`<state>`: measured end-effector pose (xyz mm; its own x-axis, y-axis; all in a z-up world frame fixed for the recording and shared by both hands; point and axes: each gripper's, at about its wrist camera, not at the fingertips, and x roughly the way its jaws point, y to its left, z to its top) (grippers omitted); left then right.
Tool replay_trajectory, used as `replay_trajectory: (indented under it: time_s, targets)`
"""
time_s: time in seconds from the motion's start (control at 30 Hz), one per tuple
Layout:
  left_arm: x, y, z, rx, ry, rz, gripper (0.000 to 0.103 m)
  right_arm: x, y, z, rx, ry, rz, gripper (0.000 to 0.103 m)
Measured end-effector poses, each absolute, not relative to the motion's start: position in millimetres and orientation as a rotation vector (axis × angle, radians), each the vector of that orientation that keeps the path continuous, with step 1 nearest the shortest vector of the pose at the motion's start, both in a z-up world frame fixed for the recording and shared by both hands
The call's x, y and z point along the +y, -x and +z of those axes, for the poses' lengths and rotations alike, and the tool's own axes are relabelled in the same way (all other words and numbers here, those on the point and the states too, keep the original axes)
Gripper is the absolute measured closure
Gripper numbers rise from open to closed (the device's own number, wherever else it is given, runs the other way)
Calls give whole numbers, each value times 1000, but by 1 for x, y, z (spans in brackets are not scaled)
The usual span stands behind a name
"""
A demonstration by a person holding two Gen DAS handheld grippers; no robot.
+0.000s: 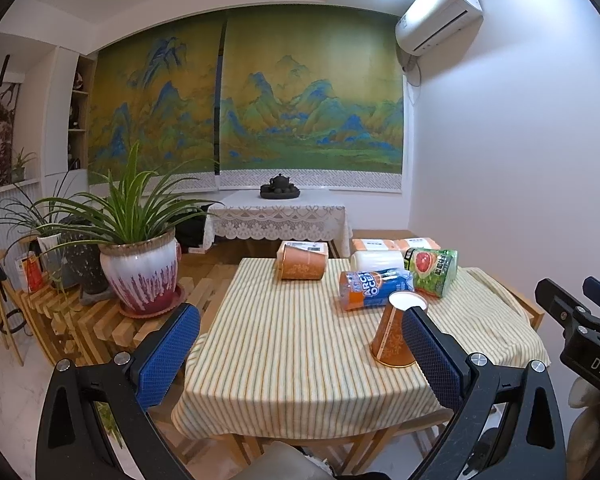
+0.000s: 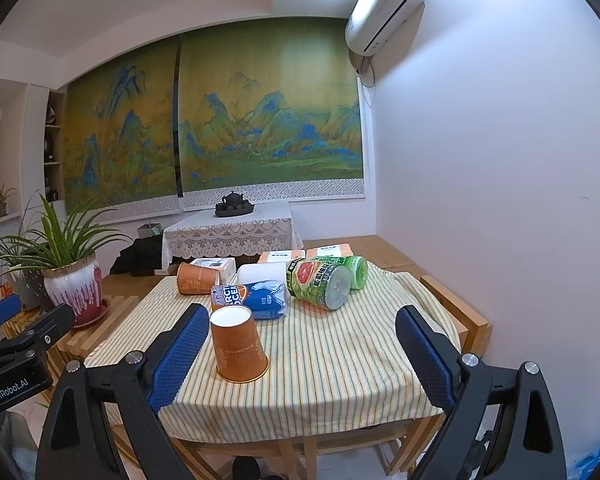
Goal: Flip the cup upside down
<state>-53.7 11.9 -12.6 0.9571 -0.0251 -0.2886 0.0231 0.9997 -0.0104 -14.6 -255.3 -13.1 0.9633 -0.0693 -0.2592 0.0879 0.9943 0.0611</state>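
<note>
An orange paper cup [image 1: 394, 336] stands upside down on the striped tablecloth [image 1: 300, 340], white base up, near the front right. It also shows in the right wrist view [image 2: 238, 346]. My left gripper [image 1: 300, 344] is open and empty, its right finger [image 1: 432, 354] just in front of the cup. My right gripper [image 2: 300, 352] is open and empty, held back from the table; its left finger [image 2: 180, 352] is beside the cup. A second orange cup [image 1: 302, 262] lies on its side at the table's far edge.
A blue-and-orange bottle [image 1: 374, 288], a green juice can [image 1: 434, 272] and a white roll [image 1: 376, 260] lie behind the cup. A potted plant [image 1: 140, 272] stands on a slatted bench to the left. A white wall is close on the right.
</note>
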Motion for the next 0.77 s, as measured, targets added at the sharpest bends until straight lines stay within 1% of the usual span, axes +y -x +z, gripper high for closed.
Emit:
replay_trajectory:
  time_s: [0.77]
  targets:
    - [14,48,-17,305,11,-28,1,-255,8,-21,280,-68,-78,11]
